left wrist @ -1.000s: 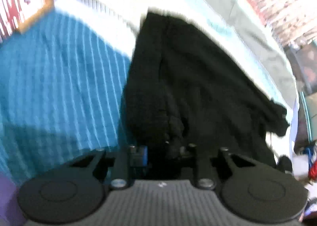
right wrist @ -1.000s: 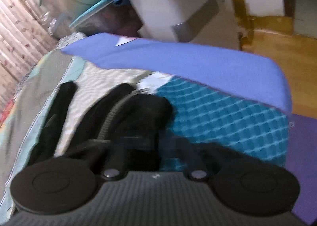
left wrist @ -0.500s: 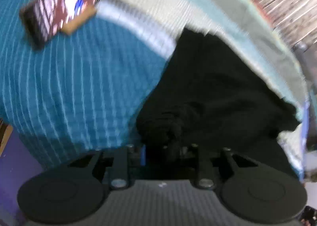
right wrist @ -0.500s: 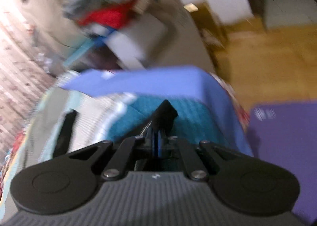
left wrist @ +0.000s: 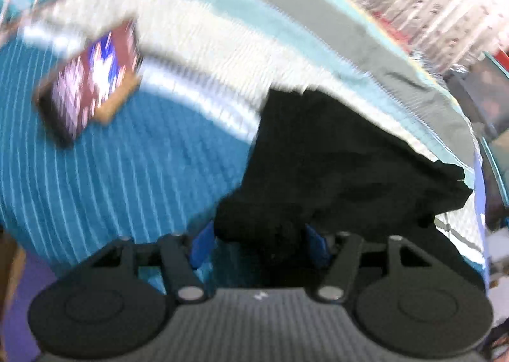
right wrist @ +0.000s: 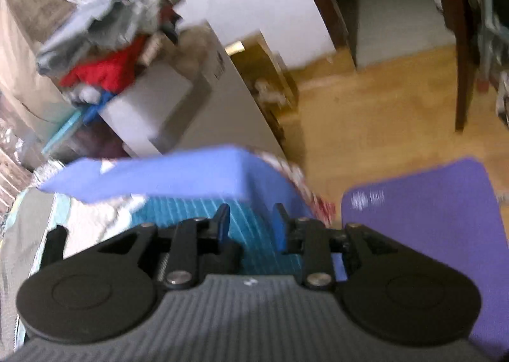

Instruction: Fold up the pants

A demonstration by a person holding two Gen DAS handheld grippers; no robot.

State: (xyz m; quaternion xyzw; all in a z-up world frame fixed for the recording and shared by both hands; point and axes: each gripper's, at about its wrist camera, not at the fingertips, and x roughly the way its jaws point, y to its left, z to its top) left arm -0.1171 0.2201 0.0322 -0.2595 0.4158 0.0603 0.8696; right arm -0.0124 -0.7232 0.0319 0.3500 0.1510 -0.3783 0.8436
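Observation:
The black pants (left wrist: 343, 168) lie in a rumpled heap on the teal-and-white striped bedcover (left wrist: 111, 177) in the left wrist view. My left gripper (left wrist: 259, 239) is open, its blue pads standing on either side of a bunched fold of the pants, which rests between them. My right gripper (right wrist: 251, 228) is open and empty, held above the teal cover near the bed's edge. A thin strip of the pants (right wrist: 54, 242) shows at the far left of the right wrist view.
A phone (left wrist: 92, 82) lies on the cover to the left of the pants. A blue sheet (right wrist: 165, 171) covers the bed's end. A purple mat (right wrist: 429, 219) lies on the wooden floor. A white box with piled clothes (right wrist: 105, 53) stands behind the bed.
My right gripper has let go of the pants, opened and swung up toward the room. My left gripper has opened around the bunched fabric and the view has shifted right across the bed.

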